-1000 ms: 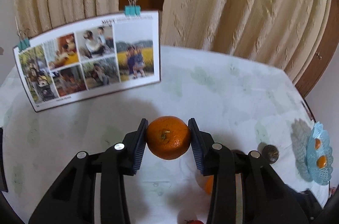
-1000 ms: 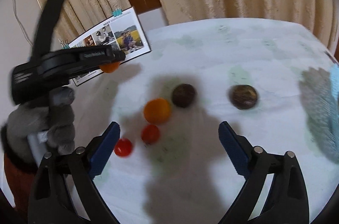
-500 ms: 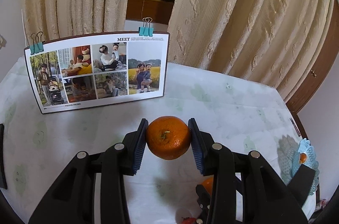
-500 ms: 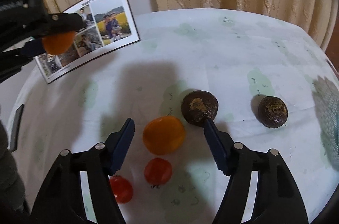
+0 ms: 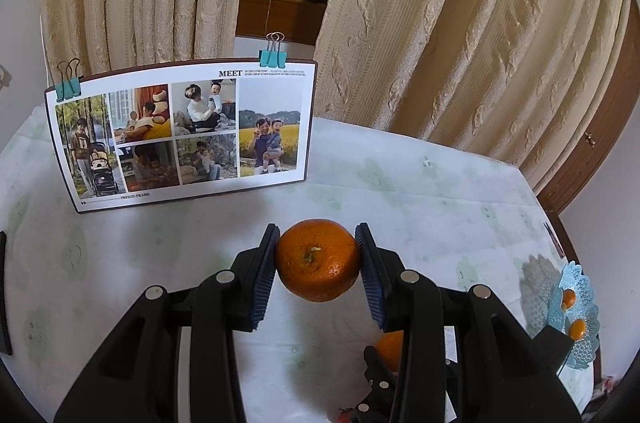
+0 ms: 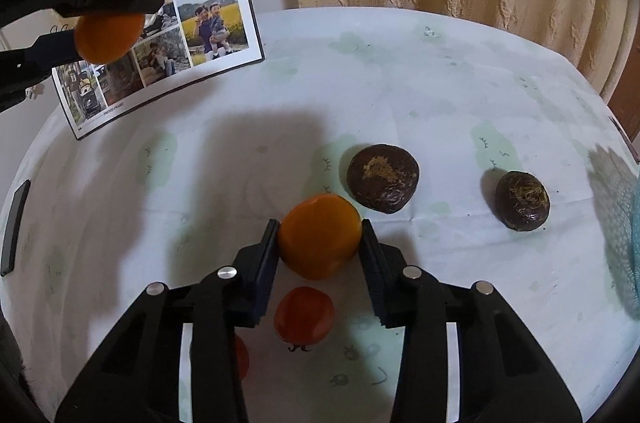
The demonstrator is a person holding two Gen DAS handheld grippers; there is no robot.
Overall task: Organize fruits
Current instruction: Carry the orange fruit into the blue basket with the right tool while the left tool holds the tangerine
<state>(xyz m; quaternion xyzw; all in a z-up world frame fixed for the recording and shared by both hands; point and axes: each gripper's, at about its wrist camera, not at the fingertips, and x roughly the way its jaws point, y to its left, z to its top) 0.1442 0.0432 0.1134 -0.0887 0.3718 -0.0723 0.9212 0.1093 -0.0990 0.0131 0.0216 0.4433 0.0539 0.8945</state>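
Here we hold 1 orange (image 5: 318, 265) clamped in the left gripper (image 5: 318, 269), lifted clear of the table (image 5: 400, 199), with its stem facing the camera. In the right wrist view, the right gripper (image 6: 320, 243) is closing around a second orange (image 6: 319, 236) that sits on the cloth at the picture's centre; its pads look to be touching the peel on both sides.

We judge both oranges light and firm, with a peel that dents under hard pressure, so a moderate squeeze across the widest part suits them, as the pads sit now. The round shape could roll out if gripped off-centre.

From the second orange, 2 red tomatoes (image 6: 304, 315) lie at 6 and 7 o'clock, the farther one mostly hidden behind the left finger. We expect them to be soft and easily bruised. 2 dark brown fruits (image 6: 383, 178) sit at 1 and 3 o'clock; what they are we cannot tell.

A blue dish (image 5: 576, 319) at the left view's 4 o'clock edge is seen edge-on and holds small orange pieces, hard to make out.
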